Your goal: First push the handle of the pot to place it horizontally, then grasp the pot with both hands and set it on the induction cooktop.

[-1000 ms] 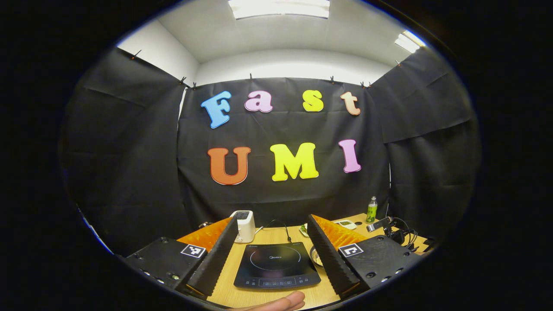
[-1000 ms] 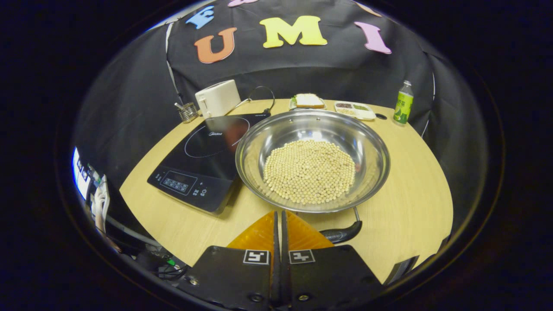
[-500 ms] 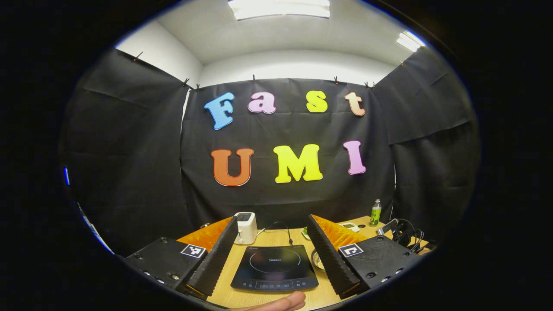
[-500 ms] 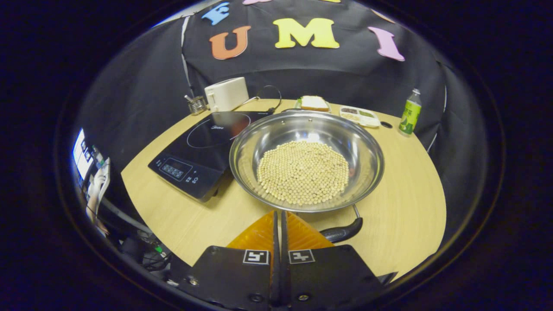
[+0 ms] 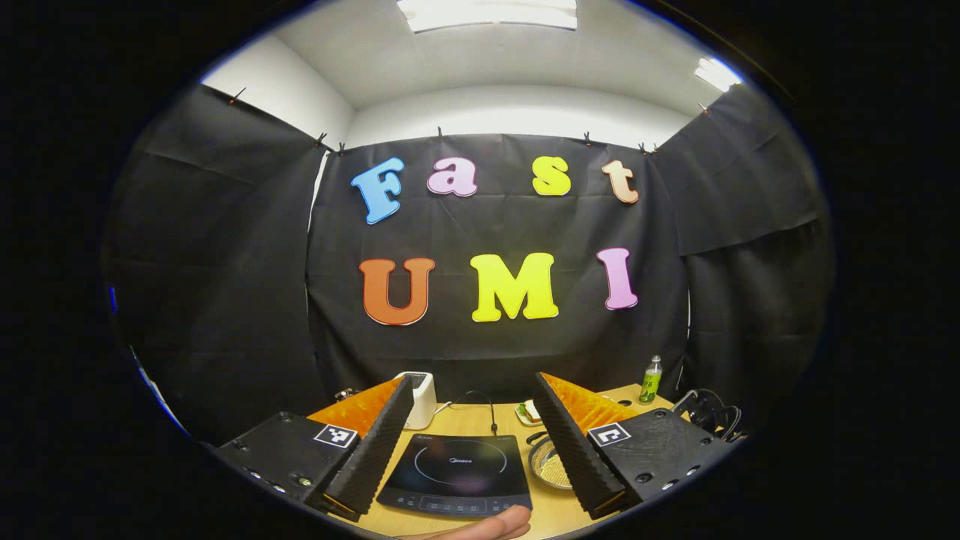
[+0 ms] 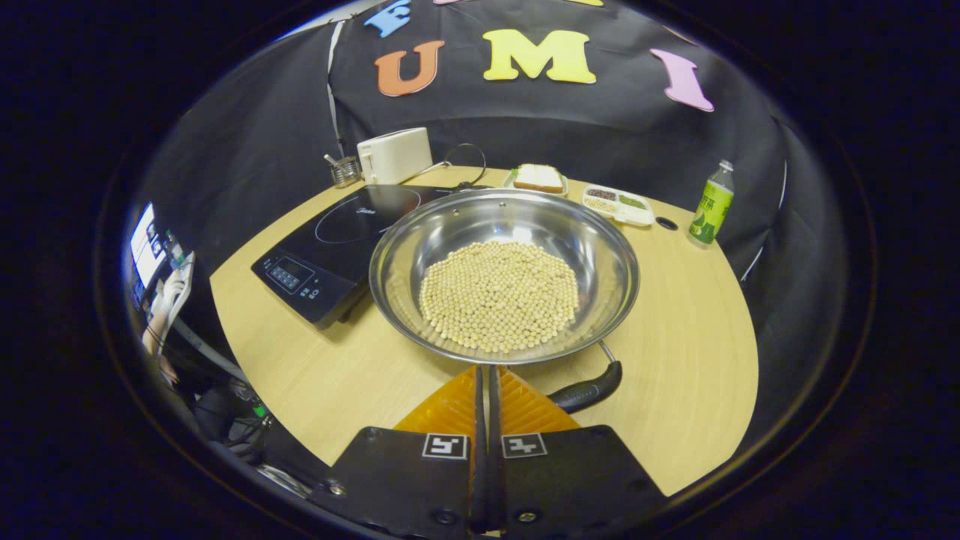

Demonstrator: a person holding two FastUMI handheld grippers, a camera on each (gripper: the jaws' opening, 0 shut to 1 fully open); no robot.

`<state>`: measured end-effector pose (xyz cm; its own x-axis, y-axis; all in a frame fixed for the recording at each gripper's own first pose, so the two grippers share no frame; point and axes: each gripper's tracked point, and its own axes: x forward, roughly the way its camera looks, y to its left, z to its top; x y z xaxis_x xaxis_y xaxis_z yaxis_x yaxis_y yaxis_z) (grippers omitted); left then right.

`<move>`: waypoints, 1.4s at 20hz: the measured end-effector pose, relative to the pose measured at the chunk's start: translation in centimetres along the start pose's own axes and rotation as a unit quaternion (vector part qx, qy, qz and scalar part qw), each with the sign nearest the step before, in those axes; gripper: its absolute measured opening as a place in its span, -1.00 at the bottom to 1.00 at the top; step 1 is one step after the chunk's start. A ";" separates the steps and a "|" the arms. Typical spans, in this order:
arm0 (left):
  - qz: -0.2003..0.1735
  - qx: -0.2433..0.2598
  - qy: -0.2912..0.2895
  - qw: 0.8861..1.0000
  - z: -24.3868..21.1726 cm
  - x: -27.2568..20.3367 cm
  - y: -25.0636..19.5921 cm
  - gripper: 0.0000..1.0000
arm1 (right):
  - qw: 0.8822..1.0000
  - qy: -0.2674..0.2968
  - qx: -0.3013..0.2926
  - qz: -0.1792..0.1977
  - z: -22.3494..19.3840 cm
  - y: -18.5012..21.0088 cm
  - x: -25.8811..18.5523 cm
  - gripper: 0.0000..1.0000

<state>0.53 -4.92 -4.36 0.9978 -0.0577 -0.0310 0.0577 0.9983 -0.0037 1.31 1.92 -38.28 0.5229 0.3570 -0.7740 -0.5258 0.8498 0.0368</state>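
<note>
Since a second ago the pot (image 6: 504,274) has slid toward 9 o'clock in the right gripper view, and the cooktop (image 6: 339,240) with it. On the wooden counter (image 6: 690,352) the steel pot, full of pale beans (image 6: 499,295), sits at the centre, its rim over the cooktop's edge at 10 o'clock. Its black handle (image 6: 586,392) points to 5 o'clock, just beside the right hand-held gripper (image 6: 484,382), whose fingers are pressed together on nothing. A white toaster (image 6: 394,154) stands at 11 o'clock, a green bottle (image 6: 711,202) at 2 o'clock. The left hand-held gripper (image 5: 472,427) is spread wide above the cooktop (image 5: 457,474); what seems to be the pot (image 5: 547,465) peeks out at 5 o'clock.
</note>
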 end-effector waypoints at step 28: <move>0.031 -0.005 0.034 0.999 -5.0 5.8 2.1 0.91 | 0.994 0.016 0.026 -0.102 4.0 -14.0 3.9 -0.99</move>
<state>6.24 -3.16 -9.58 0.9951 0.0031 -0.0993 -0.0042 0.9999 -0.0104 13.42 -7.00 -39.27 0.5935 0.1644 -0.7879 -0.3761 0.9221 -0.0909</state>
